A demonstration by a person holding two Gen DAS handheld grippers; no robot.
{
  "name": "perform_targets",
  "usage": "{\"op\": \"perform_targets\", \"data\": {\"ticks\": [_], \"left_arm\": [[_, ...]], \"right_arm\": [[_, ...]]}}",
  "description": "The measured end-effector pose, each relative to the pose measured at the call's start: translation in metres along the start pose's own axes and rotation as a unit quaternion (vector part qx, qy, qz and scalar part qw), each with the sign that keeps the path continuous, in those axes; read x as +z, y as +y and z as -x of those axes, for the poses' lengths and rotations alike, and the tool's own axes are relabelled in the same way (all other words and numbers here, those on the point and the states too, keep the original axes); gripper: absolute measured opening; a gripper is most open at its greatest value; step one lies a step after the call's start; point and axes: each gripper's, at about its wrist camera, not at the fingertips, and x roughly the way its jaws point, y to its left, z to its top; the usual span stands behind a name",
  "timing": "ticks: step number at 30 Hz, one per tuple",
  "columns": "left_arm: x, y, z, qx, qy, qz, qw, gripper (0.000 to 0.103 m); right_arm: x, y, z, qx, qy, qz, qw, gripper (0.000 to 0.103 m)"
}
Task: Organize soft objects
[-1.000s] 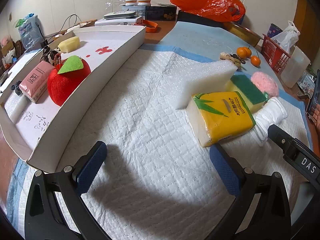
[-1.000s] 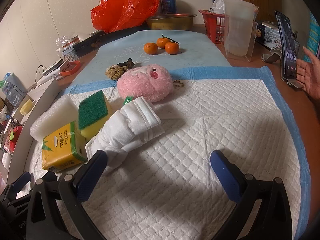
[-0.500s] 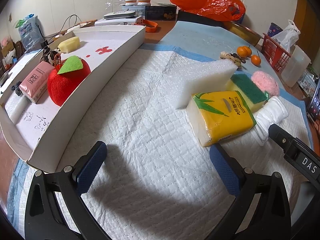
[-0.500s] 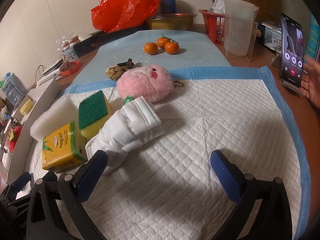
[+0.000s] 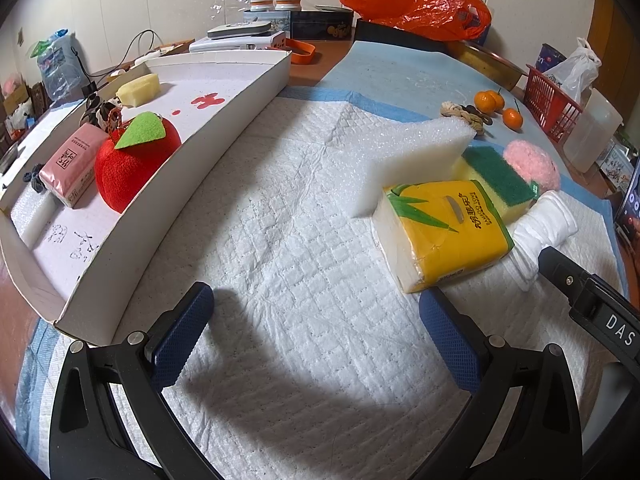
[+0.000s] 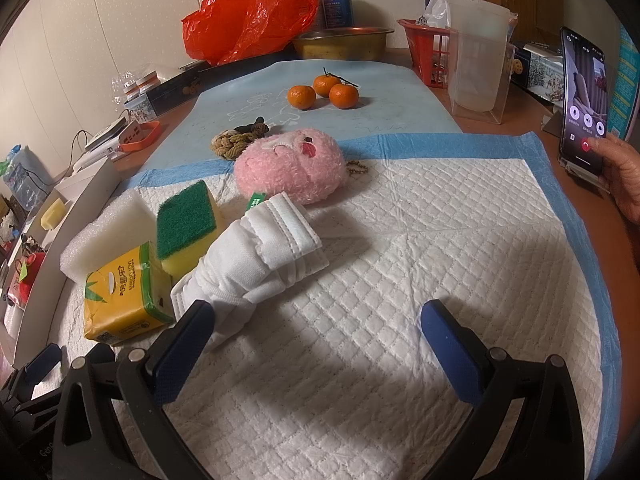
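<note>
**Sorting half done: soft goods wait beside the box**

A long white cardboard tray point(image 5: 224, 128) already holds part of the haul: a red plush apple with a green felt leaf point(image 5: 134, 162), a pink wrapped tissue packet point(image 5: 70, 168) just beside it, a pale yellow sponge block point(image 5: 138, 88) toward the tray's far end and a strip of white foam point(image 5: 32, 216) at its near end. To the right of the tray, on the white quilted pad point(image 5: 288, 240), five pieces lie clustered and apparently unsorted: a yellow tissue pack printed with green bamboo leaves point(image 5: 444, 232), a white foam slab point(image 5: 416, 156) leaning behind it, a yellow sponge with a green scouring face point(image 6: 186, 222), a rolled white cloth bundle point(image 6: 256, 256) and a pink fluffy plush toy point(image 6: 290, 170) farthest from the tray. By that count, roughly half the job looks left.

The left gripper point(image 5: 316, 316) hovers over bare pad between tray and tissue pack, jaws spread wide and empty, its right finger close to the pack's near corner. The right gripper point(image 6: 318, 324) is likewise gaping and holds nothing; its left finger point(image 6: 184, 340) sits right at the cloth bundle's near end, contact uncertain.
</note>
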Motion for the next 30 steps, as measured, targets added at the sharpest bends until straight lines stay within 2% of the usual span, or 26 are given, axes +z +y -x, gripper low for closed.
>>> {"op": "perform_targets", "data": {"ticks": [30], "left_arm": [[-0.0006, 0.0002, -0.0009, 0.000, -0.001, 0.002, 1.0000, 0.103]], "right_arm": [[0.0000, -0.0001, 0.0000, 0.000, 0.000, 0.000, 1.000, 0.103]]}}
